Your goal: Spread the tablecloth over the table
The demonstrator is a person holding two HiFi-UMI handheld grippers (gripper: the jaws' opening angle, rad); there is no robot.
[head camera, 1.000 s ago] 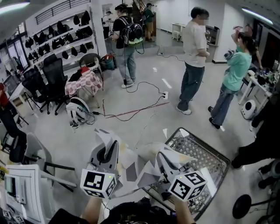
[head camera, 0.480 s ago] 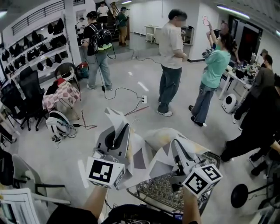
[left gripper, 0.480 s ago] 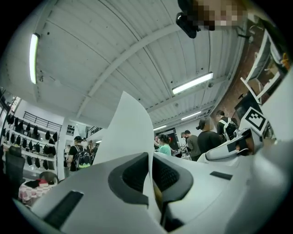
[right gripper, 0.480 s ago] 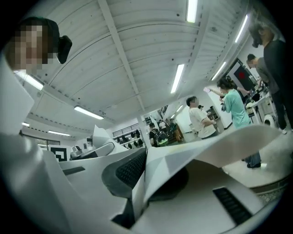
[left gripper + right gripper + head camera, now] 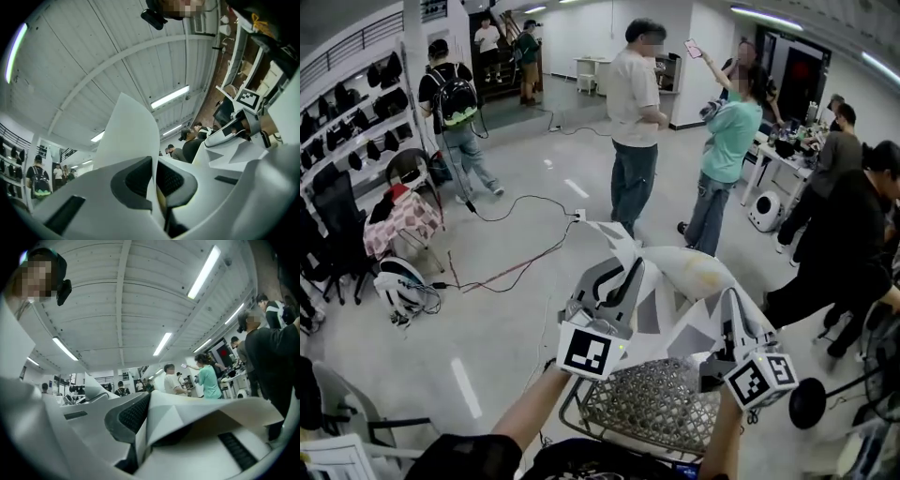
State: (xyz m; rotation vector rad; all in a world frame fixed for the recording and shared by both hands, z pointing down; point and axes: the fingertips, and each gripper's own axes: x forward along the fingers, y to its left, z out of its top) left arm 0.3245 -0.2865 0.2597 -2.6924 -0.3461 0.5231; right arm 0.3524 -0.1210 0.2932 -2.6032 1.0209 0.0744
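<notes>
Head view is showing the left gripper (image 5: 622,278) and right gripper (image 5: 734,317) holding the white tablecloth (image 5: 686,272) bunched above the wire table (image 5: 645,409), people (image 5: 633,122) standing beyond; only the gripper views are showing each pair of jaws clamping a cloth fold, the right pair closing

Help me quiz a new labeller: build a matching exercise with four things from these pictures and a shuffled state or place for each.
Things:
1. left gripper
2. tablecloth
3. wire table
4. person in teal top

States:
A. held up above the table
B. standing with one arm raised
C. shut on a cloth edge
D. mesh top uncovered

Pairs: 1-C, 2-A, 3-D, 4-B
</notes>
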